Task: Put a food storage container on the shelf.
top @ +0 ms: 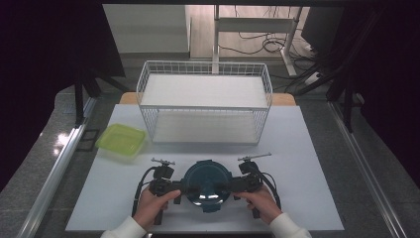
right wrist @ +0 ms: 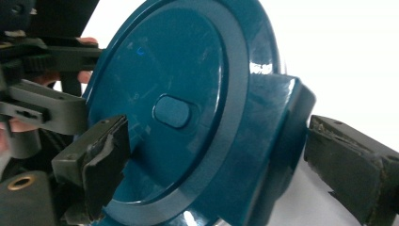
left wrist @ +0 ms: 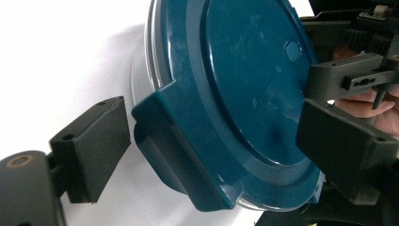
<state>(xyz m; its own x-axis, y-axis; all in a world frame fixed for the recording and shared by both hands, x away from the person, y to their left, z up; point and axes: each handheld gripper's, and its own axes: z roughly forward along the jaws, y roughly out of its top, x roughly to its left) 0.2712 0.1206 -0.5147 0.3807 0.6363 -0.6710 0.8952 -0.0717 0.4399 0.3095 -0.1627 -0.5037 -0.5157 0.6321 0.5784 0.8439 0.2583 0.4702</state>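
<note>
Round container [top: 207, 183], the piece we are handling, sits on the white table [top: 307, 198] at the near edge, at about 6 o'clock from the wire rack [top: 205, 101]. We see a dark teal lid [left wrist: 244, 89] with a raised ring, a small oval pad near its middle, and flip-down latch tabs at the rim; one tab [left wrist: 183, 155] faces the left gripper view, another [right wrist: 277, 136] faces the right gripper view. Under the lid a clear wall shows as a thin pale band. The lid surface is scuffed with fine scratches and catches a bright glare spot at its near side in the high view.

Our left gripper [top: 174, 186] comes in at the container's 9 o'clock, its jaws apart and straddling the latch tab, one pad [left wrist: 91, 146] clear of it on the table side, the other over the lid. Our right gripper [top: 236, 184] comes in at 3 o'clock, jaws likewise apart around its tab; we cannot tell whether either pad touches.

A lime green container [top: 122, 139] lies at about 10 o'clock from the round one, well apart.
</note>
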